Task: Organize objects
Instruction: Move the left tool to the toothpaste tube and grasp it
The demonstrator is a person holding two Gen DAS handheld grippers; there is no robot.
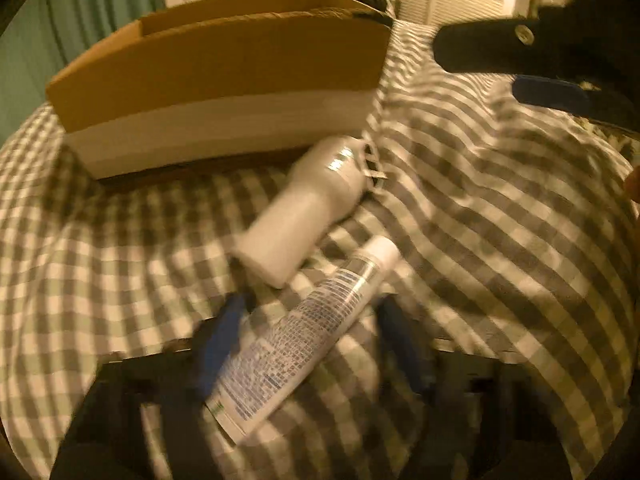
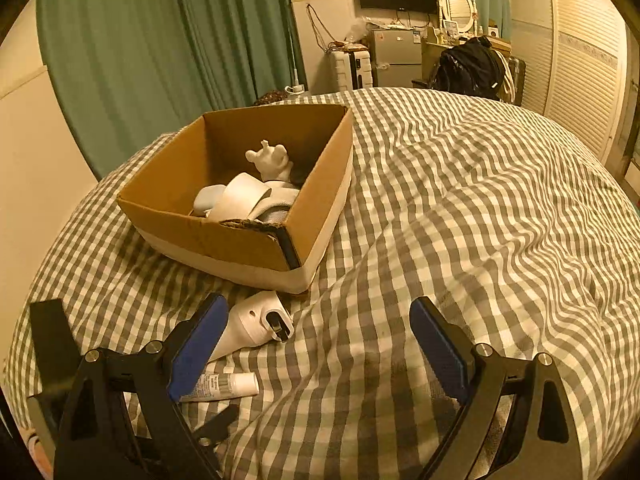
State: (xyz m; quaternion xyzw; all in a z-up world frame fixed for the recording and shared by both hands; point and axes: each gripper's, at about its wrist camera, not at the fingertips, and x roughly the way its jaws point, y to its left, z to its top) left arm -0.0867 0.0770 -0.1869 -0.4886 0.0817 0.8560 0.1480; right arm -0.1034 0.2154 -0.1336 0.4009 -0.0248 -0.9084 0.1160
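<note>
The left claw (image 1: 308,344) is straddling the tube (image 1: 304,340), its pads not visibly pressing; the tube's long axis is running lower left to upper right in the left wrist view. The right claw (image 2: 316,344) is hanging wide, empty. The white bottle (image 1: 304,208) and cardboard box (image 2: 244,240) are lying beyond on the checked bed (image 2: 460,220), green curtains (image 2: 160,40) behind.

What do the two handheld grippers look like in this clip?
Both match: the right gripper has black angular plastic arms, silver screw heads and flat blue fingers. The left gripper, blurred, shows the same blue fingers on black.
</note>
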